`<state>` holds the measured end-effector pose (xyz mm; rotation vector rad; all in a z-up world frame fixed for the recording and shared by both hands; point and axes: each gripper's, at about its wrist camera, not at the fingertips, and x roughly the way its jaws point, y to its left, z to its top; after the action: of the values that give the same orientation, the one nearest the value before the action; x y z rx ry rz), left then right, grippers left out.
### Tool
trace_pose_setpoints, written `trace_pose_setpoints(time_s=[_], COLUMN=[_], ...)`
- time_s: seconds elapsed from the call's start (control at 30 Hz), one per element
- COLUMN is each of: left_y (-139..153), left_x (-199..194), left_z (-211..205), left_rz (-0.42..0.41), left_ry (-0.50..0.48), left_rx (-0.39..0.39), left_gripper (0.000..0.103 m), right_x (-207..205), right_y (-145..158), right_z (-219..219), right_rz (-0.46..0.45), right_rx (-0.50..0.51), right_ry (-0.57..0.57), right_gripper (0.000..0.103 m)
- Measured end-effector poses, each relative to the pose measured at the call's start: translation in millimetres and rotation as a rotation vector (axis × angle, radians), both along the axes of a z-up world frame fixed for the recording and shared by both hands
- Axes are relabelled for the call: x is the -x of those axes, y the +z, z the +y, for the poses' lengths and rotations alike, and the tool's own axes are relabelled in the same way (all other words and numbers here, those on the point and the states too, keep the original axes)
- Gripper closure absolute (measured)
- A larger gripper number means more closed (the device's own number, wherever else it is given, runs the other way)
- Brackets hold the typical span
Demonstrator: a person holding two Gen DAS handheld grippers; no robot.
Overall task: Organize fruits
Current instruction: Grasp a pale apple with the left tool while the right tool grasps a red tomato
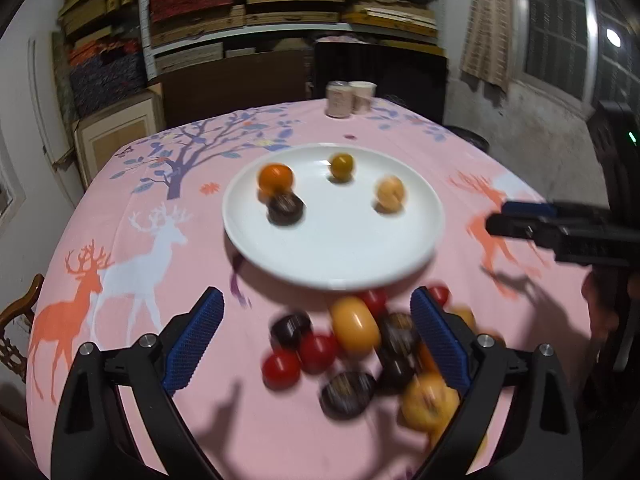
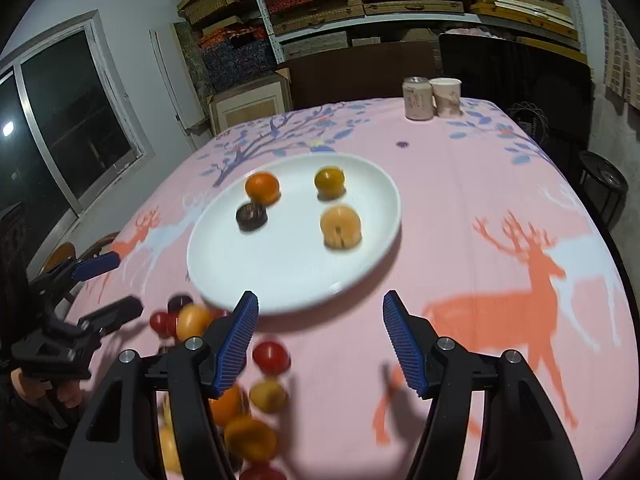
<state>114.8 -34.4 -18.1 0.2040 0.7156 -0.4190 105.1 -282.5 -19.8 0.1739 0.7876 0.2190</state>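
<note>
A white plate (image 1: 340, 248) sits mid-table and holds an orange fruit (image 1: 275, 178), a dark round fruit (image 1: 285, 209), an olive-yellow fruit (image 1: 341, 165) and a pale orange fruit (image 1: 390, 193). A blurred pile of red, yellow and dark fruits (image 1: 356, 344) lies on the cloth in front of the plate. My left gripper (image 1: 316, 336) is open and empty above that pile. My right gripper (image 2: 320, 340) is open and empty over the cloth by the plate's (image 2: 288, 264) near rim, with the pile (image 2: 248, 400) at its left finger. Each gripper shows in the other's view, the left gripper (image 2: 116, 284) and the right gripper (image 1: 496, 216).
A pink tablecloth (image 1: 160, 240) with deer and tree prints covers the table. A can (image 1: 338, 100) and a paper cup (image 1: 362, 97) stand at the far edge. Shelves of stacked boxes (image 1: 280, 4) fill the back wall. A chair back (image 1: 20, 320) is at the left.
</note>
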Motion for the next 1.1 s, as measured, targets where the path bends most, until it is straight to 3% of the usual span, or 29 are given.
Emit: trace_pose_setpoints(time_s=[0.17, 0.3, 0.37, 0.43, 0.53, 0.63, 0.83, 0.97, 1.1], left_y=[-17, -36, -47, -57, -69, -72, -48, -36, -39], left_x=[70, 94, 96, 96, 94, 99, 96, 89, 84], left_z=[-6, -23, -30, -37, -47, -51, -26, -9, -4], left_rz=[0.02, 0.05, 0.098, 0.104, 0.138, 0.104, 0.065, 0.053, 0.079], left_ry=[-0.125, -0.183, -0.197, -0.193, -0.218, -0.213, -0.161, -0.107, -0.089], left_rx=[-0.012, -0.057, -0.062, -0.084, -0.081, -0.095, -0.003, 0.032, 0.03], left_gripper=[0.011, 0.016, 0.029, 0.031, 0.061, 0.061, 0.061, 0.061, 0.061], right_x=[41, 54, 60, 64, 73, 78, 96, 106, 108], right_y=[-19, -33, -36, -36, -35, -37, -43, -44, -44], right_z=[-2, -3, -3, -2, -2, -3, 16, 40, 51], right_rz=[0.033, 0.066, 0.081, 0.08, 0.068, 0.079, 0.06, 0.043, 0.03], right_rx=[-0.028, -0.042, -0.05, -0.044, -0.035, -0.036, -0.002, 0.063, 0.124], right_ry=[-0.048, -0.097, -0.106, -0.103, -0.101, -0.083, 0.08, 0.185, 0.213], right_gripper=[0.038, 0.038, 0.038, 0.038, 0.038, 0.038, 0.038, 0.051, 0.055])
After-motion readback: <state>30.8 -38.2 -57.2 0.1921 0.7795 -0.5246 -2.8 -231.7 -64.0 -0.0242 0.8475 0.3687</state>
